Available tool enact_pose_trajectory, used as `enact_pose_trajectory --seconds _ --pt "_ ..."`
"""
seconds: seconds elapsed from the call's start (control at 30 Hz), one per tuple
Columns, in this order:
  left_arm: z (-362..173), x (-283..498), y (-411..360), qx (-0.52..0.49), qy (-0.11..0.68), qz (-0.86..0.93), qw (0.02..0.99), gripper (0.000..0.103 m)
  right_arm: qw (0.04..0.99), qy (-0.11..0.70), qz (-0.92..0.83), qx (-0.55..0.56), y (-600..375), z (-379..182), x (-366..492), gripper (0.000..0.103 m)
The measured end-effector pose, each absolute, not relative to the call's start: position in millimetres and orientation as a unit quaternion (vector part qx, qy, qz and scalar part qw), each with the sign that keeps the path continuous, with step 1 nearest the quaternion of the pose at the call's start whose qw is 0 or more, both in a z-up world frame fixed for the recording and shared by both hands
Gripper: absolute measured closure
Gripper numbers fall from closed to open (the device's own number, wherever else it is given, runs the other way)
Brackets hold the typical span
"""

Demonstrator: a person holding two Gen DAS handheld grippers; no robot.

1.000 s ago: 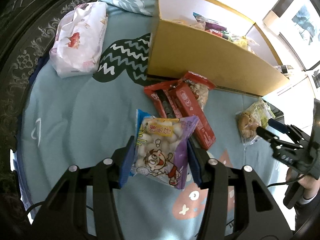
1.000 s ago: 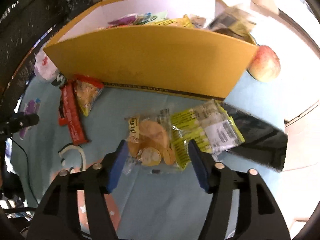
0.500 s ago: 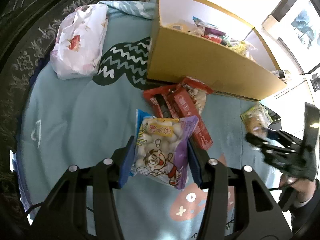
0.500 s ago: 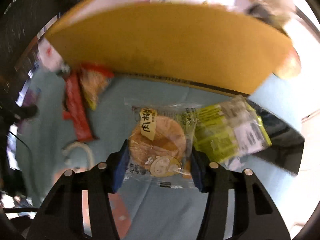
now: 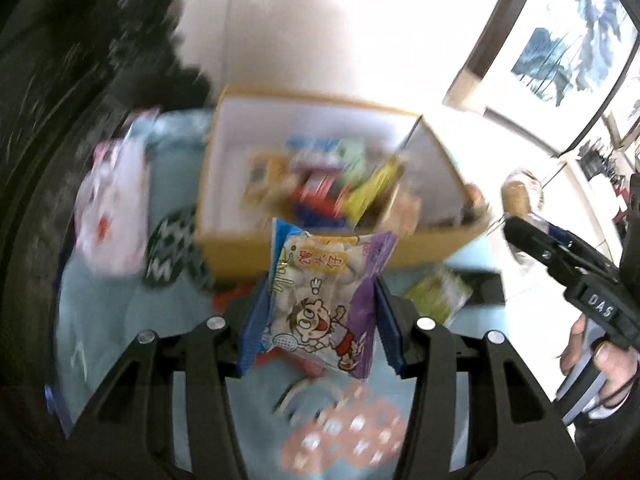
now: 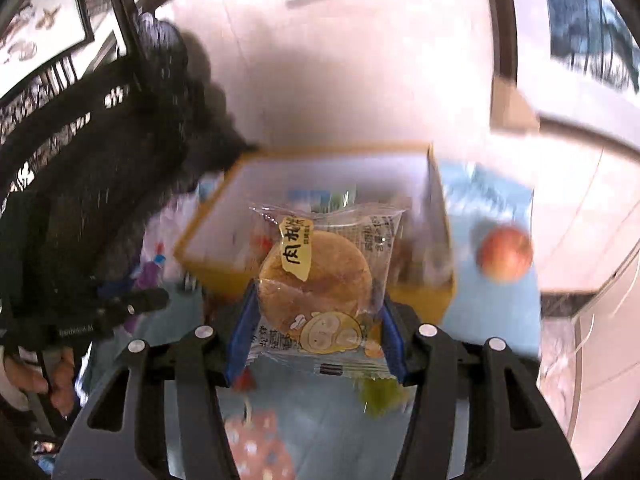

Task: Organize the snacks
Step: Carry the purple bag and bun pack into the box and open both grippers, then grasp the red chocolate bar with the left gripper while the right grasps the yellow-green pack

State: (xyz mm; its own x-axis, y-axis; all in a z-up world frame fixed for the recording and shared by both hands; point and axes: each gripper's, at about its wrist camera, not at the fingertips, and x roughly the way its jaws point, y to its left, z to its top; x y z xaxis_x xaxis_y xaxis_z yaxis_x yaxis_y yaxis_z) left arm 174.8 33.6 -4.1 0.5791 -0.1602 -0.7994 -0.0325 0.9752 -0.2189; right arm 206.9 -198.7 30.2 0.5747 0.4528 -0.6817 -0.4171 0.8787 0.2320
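Note:
My left gripper [image 5: 320,316] is shut on a purple and blue cartoon snack bag [image 5: 324,300] and holds it in the air in front of the yellow cardboard box [image 5: 224,240], which has several snack packs inside. My right gripper [image 6: 316,320] is shut on a clear-wrapped round pastry [image 6: 316,276] and holds it up in front of the same box [image 6: 208,272]. The right gripper also shows at the right of the left wrist view [image 5: 516,228], with the pastry [image 5: 516,196] in it.
A yellow-green packet [image 5: 436,296] lies on the light blue cloth [image 5: 104,332] beside the box. A white floral bag [image 5: 112,220] lies at the left. An apple [image 6: 506,254] sits right of the box. Dark carved furniture borders the left.
Both grippers have risen from the table with their snacks and now look down into the box. The right gripper closed on the pastry and lifted it. Both views are motion-blurred.

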Motion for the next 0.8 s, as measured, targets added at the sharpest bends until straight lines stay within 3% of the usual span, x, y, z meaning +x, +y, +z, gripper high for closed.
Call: enact_pose_trajectory --seconds 0.13,0.17,0.2,0.23,0.8 --pt "2.6 224.6 20.1 -0.104 0.445 -0.035 0.889 0.049 0.900 0.371 0.229 0.006 -183.6 26.6 241.8 0.048" --pt "-0.4 240.5 17.8 -0.114 0.447 -0.032 0.886 0.039 0.896 0.385 0.222 -0.001 -179.4 20.7 254.3 0.046" --pt "-3.3 249.2 16.9 -0.117 0.449 -0.020 0.886 0.019 0.893 0.394 0.216 0.003 -179.1 13.0 263.8 0.043" --pt "-6.2 256.2 16.7 -0.118 0.450 0.001 0.885 0.012 0.895 0.394 0.210 0.005 -177.1 10.2 268.0 0.034" --pt "-42.9 210.3 38.2 -0.144 0.500 0.041 0.853 0.007 0.889 0.418 0.182 0.049 -226.1 -22.8 209.3 0.026"
